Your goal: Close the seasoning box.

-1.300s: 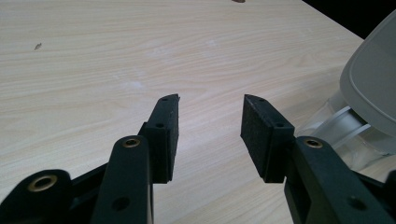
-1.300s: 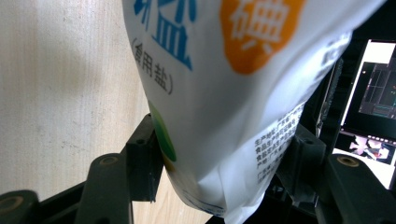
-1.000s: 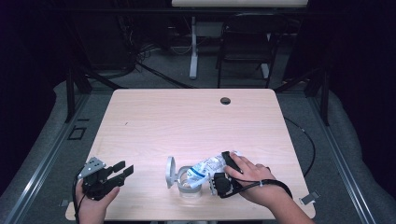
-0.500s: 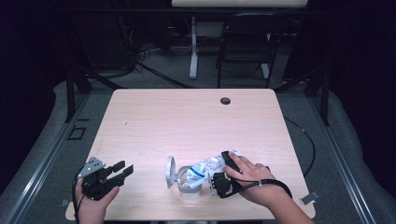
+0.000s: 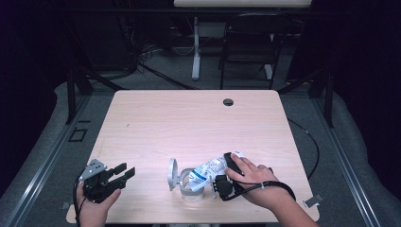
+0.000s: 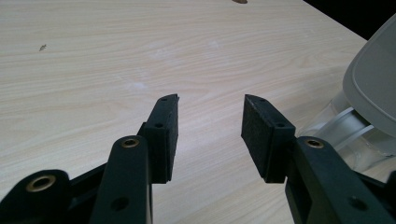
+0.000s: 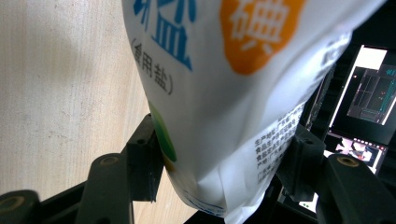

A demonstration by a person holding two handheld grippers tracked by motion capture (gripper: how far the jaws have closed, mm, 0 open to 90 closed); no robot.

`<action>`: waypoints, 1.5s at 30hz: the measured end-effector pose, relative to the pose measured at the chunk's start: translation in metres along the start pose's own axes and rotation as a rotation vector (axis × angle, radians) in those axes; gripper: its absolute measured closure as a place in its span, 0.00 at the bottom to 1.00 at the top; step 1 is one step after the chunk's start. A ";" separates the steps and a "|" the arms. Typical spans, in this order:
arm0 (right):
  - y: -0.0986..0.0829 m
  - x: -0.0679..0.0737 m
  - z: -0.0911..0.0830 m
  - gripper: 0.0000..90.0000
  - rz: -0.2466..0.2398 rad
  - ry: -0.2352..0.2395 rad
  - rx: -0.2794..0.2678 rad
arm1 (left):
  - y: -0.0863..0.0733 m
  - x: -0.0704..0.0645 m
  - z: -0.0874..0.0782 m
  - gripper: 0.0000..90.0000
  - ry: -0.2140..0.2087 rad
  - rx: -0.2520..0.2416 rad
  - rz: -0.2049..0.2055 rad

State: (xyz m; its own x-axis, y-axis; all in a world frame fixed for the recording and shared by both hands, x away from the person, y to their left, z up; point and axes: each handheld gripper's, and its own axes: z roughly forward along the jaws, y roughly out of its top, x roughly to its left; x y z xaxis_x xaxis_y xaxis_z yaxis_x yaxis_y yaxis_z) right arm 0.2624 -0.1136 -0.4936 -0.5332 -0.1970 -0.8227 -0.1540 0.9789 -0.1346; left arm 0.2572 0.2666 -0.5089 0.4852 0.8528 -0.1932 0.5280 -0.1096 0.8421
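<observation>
A white salt bag (image 5: 211,169) with blue and orange print lies tilted over a clear jar (image 5: 191,187) near the table's front edge. The jar's grey hinged lid (image 5: 173,174) stands open on its left. My right gripper (image 5: 226,174) is shut on the bag (image 7: 219,93), whose lower end sits between the two black jaws. My left gripper (image 5: 124,173) rests at the front left, open, with nothing between its pads (image 6: 164,130). The lid (image 6: 373,88) and the jar's rim show at the right edge of the left gripper view.
A dark cable hole (image 5: 228,102) sits near the far edge of the light wooden table (image 5: 189,127). A chair and stand legs stand on the floor beyond. A monitor (image 7: 369,93) glows past the bag in the right gripper view.
</observation>
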 end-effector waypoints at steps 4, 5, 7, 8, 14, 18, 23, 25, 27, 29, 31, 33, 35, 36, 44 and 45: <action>0.000 0.000 0.001 0.46 -0.002 -0.001 -0.010 | 0.000 0.000 0.000 0.63 0.000 0.000 0.001; 0.000 0.000 0.001 0.46 -0.002 -0.001 -0.010 | 0.000 0.000 0.000 0.63 0.000 0.000 0.001; 0.000 0.000 0.001 0.46 -0.004 -0.001 -0.010 | 0.000 0.000 0.000 0.63 -0.001 0.000 0.002; 0.000 0.000 0.001 0.46 -0.007 -0.001 -0.012 | 0.000 0.000 0.000 0.63 -0.001 0.000 0.002; 0.001 -0.001 0.000 0.46 -0.019 -0.005 -0.007 | 0.000 0.001 0.000 0.63 -0.002 -0.003 -0.002; 0.002 -0.002 0.000 0.46 -0.028 -0.007 -0.001 | 0.000 0.000 0.000 0.63 -0.002 -0.003 -0.002; 0.002 -0.002 -0.001 0.46 -0.033 -0.008 0.003 | 0.000 0.001 -0.001 0.63 -0.002 -0.003 -0.003; 0.003 -0.002 -0.001 0.46 -0.036 -0.008 0.004 | 0.000 0.001 0.000 0.63 -0.003 -0.003 -0.003; 0.003 -0.003 -0.002 0.46 -0.048 -0.013 0.015 | 0.000 0.001 0.000 0.63 -0.003 -0.003 -0.003; 0.003 -0.003 -0.001 0.46 -0.047 -0.014 0.004 | 0.000 0.001 0.000 0.63 -0.003 -0.003 -0.003; 0.003 -0.003 -0.001 0.46 -0.050 -0.013 0.004 | 0.000 0.001 0.000 0.63 -0.003 -0.003 -0.003; 0.003 -0.003 -0.001 0.46 -0.049 -0.012 0.000 | 0.000 0.001 0.000 0.63 -0.003 -0.003 -0.003; 0.003 -0.003 -0.001 0.46 -0.051 -0.013 -0.002 | 0.000 0.001 0.000 0.63 -0.001 -0.004 -0.004; 0.003 -0.003 -0.001 0.46 -0.052 -0.013 -0.001 | 0.000 0.001 0.000 0.63 0.000 -0.003 -0.004; 0.005 -0.004 -0.002 0.46 -0.061 -0.014 0.000 | 0.000 0.001 -0.001 0.63 -0.002 0.000 -0.005; 0.005 -0.004 -0.002 0.46 -0.062 -0.013 0.000 | 0.000 0.001 -0.001 0.63 -0.002 0.000 -0.003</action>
State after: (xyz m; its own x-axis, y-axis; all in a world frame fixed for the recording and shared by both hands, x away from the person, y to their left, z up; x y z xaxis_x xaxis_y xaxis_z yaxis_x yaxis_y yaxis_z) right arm 0.2620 -0.1082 -0.4901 -0.5115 -0.2568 -0.8200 -0.1864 0.9647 -0.1859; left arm 0.2572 0.2680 -0.5086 0.4852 0.8519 -0.1973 0.5296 -0.1067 0.8415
